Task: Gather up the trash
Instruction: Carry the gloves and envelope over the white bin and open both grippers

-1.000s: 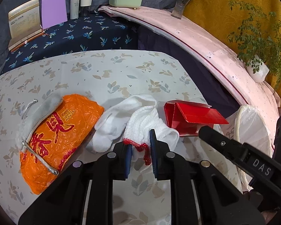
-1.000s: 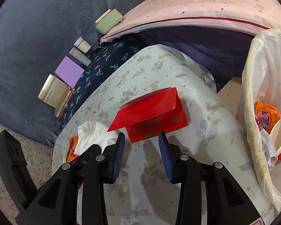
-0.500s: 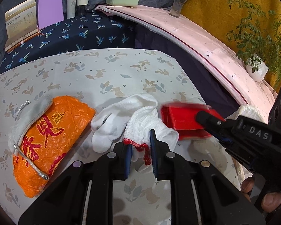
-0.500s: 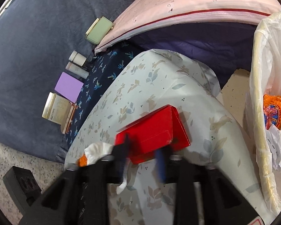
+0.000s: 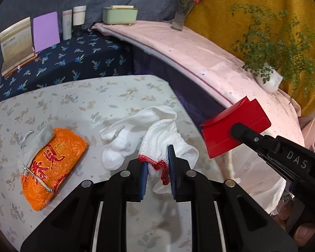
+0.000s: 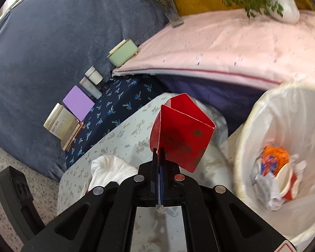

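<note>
My left gripper [image 5: 157,163] is shut on a white knit glove [image 5: 168,140] with a red cuff, lifted a little off the floral cloth [image 5: 77,105]. A second white glove [image 5: 124,138] lies beside it. An orange crinkled packet [image 5: 48,166] rests further left on the cloth. My right gripper [image 6: 159,153] is shut on the edge of a red paper envelope [image 6: 182,130], which hangs in the air; the left wrist view shows that envelope [image 5: 231,130] off the cloth at the right. A trash bin lined with a white bag [image 6: 283,130] stands to the right, with trash inside.
Books [image 5: 16,40], a purple card [image 5: 46,31], two jars [image 5: 73,21] and a green box [image 5: 119,14] line the back of a dark blue patterned cloth. A pink-covered ledge [image 5: 199,50] carries a flower vase [image 5: 182,14] and a potted plant [image 5: 268,77].
My right gripper closed on the red envelope and raised it off the cloth toward the bin side. My left gripper rose with the glove still in it.
</note>
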